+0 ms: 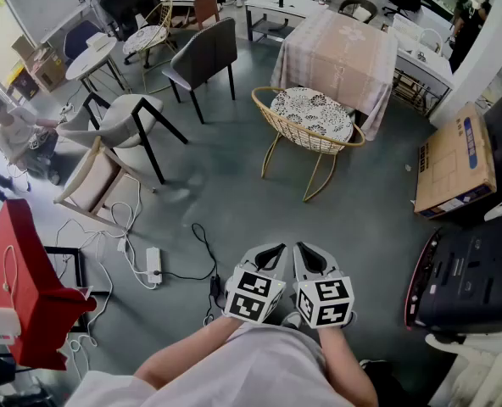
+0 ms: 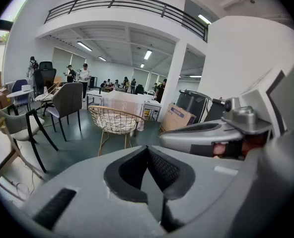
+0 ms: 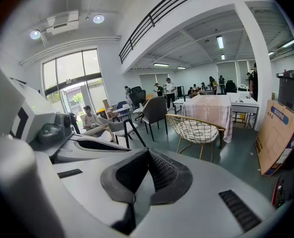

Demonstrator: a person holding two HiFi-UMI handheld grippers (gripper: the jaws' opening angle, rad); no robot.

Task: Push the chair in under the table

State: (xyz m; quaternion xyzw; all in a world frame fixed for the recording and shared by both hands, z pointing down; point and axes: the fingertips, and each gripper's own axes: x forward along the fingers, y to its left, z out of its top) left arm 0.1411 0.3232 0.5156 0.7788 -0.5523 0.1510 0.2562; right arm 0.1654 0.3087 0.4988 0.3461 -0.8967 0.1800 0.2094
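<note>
I hold both grippers low in front of me, side by side and almost touching, each angled forward and down toward the grey floor (image 1: 234, 197).

The left gripper (image 1: 270, 254) has its jaws fully together. In the left gripper view its dark ribbed pads (image 2: 162, 170) meet along a single seam, and there is nothing between them. The right gripper (image 1: 309, 254) is the same. In its own view the pads (image 3: 164, 172) are pressed against each other with nothing caught in them. Neither gripper touches anything except, perhaps, its neighbour.

The chair (image 1: 312, 119), a gold wire shell with a patterned cushion, stands out on the open floor, well apart from both grippers and straight ahead of them. It sits in front of the table (image 1: 336, 53), which is covered by a pale pink cloth hanging down its sides. The far edge of the chair's seat is just beside the cloth's near edge, but the seat is not under the tabletop.

To the left of the table stands a grey chair (image 1: 202, 58). A cardboard box (image 1: 456, 161) leans at the right. A power strip (image 1: 153, 263) with cables lies on the floor near my left side.
</note>
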